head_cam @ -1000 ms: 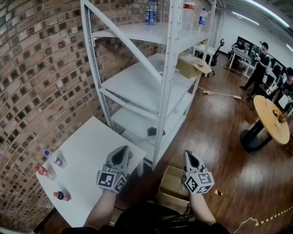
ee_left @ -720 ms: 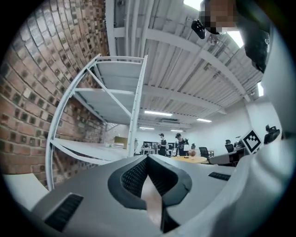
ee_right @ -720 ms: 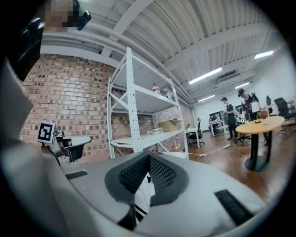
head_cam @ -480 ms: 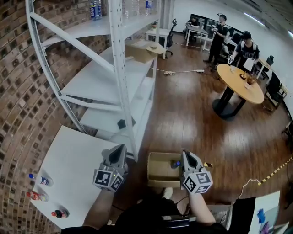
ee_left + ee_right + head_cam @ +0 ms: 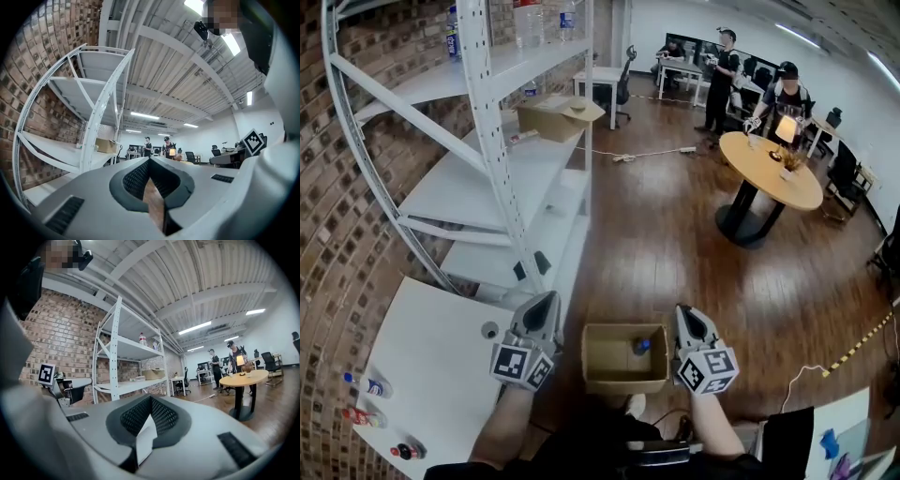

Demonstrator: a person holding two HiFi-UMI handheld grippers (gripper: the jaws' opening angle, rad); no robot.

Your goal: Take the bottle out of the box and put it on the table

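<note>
Both hands have swung away from the white table (image 5: 441,356); one open brown cardboard box (image 5: 619,384) on the floor now sits between left gripper (image 5: 547,302) and right gripper (image 5: 684,313), each with jaws pressed together, empty. One blue-capped bottle (image 5: 641,346) lies inside the box; three small bottles (image 5: 366,384) rest on the table.

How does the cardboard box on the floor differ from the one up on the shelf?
The floor box sits low on the wooden floor, while the shelf box rests up on the white rack. The floor box is open on top with a blue-capped bottle showing inside; the shelf box's inside cannot be seen from here. Both are plain brown cardboard.
</note>
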